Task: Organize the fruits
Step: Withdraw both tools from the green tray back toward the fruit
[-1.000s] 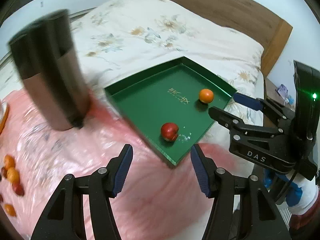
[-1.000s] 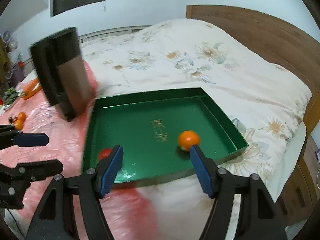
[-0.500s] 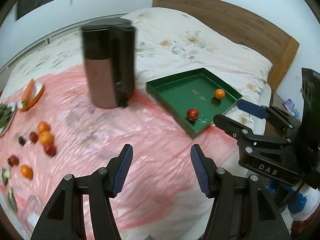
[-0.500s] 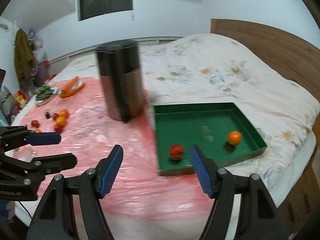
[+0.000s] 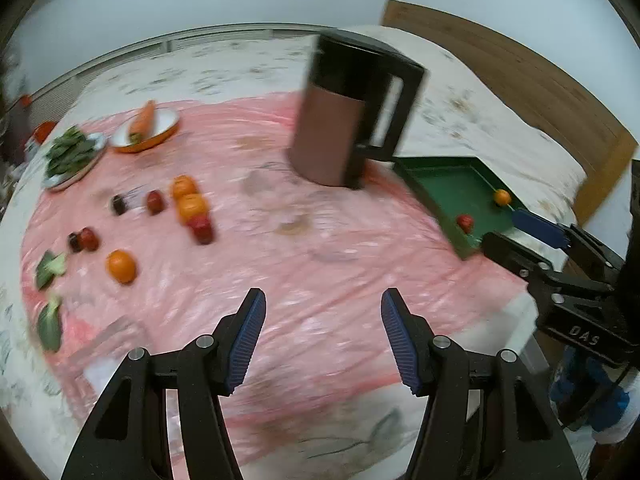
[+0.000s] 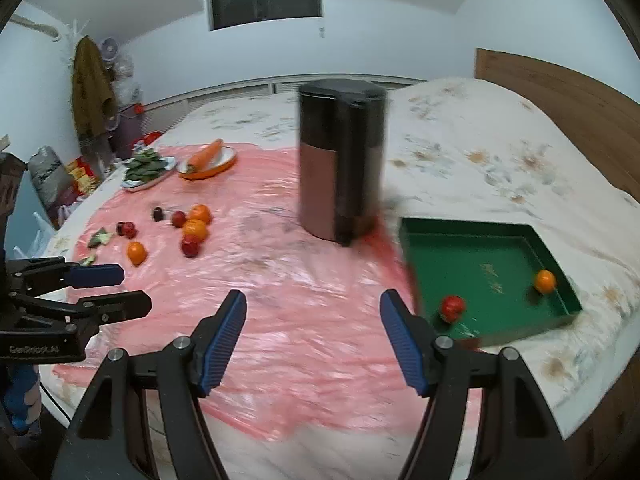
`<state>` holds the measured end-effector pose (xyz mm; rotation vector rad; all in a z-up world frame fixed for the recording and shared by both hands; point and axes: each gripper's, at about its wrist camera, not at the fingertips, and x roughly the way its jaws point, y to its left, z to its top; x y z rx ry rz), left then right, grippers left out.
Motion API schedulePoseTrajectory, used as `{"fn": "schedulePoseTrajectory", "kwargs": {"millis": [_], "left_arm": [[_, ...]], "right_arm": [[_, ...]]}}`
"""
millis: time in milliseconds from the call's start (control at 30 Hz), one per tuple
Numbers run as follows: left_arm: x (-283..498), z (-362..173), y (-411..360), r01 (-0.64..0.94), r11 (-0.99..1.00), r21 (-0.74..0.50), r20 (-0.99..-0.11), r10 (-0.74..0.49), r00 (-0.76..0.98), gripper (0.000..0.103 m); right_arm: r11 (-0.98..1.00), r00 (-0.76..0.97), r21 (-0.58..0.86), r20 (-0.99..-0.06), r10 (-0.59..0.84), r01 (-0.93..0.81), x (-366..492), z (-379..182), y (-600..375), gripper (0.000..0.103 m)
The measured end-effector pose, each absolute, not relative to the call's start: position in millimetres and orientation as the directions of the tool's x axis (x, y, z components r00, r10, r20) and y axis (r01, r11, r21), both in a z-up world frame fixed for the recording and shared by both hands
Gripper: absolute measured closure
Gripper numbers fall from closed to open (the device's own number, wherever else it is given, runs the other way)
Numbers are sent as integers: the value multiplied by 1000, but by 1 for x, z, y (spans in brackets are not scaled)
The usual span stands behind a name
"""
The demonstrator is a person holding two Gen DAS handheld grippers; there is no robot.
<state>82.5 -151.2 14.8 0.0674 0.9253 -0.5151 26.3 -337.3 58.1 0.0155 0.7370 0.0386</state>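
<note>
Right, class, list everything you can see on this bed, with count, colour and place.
tray: one, green, on the bed's right.
tray fruit: two, one orange, one red, inside the tray.
loose oranges: three, orange, on the pink sheet, left.
small fruits: several, red and dark, beside the oranges.
jug: one, black and copper, beside the tray.
carrot: one, orange, on a plate, left.
greens: one plateful, green, beside carrot.
left gripper, right gripper: two, black with blue pads, open, empty.

"DAS" stands on the right gripper (image 5: 532, 240); the left gripper (image 6: 108, 288) seems to read "GenRobot.AI"; gold characters in the green tray (image 6: 472, 240) are unreadable
</note>
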Motion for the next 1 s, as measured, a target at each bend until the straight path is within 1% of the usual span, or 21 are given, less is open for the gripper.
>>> {"fn": "schedulePoseTrajectory", "kwargs": {"millis": [133,467,800,1000], "left_arm": [[85,16,-117,389,911,-138,-769,-346,537,49],[98,0,-41,225,963,-147,-780,-253,572,49],[119,-16,3,113,980,-167,-798,-201,569,49],[142,-34,14,74,984,-159,-819,-174,546,49]], "right_arm": [[996,732,36,-676,82,-78,37,55,-315,0],[984,692,63,-703,163,-168,62,33,-272,0],[967,644,107,-728,235,-232,87,8,-240,0],[955,615,146,-738,279,-258,111,-4,-221,0]]}}
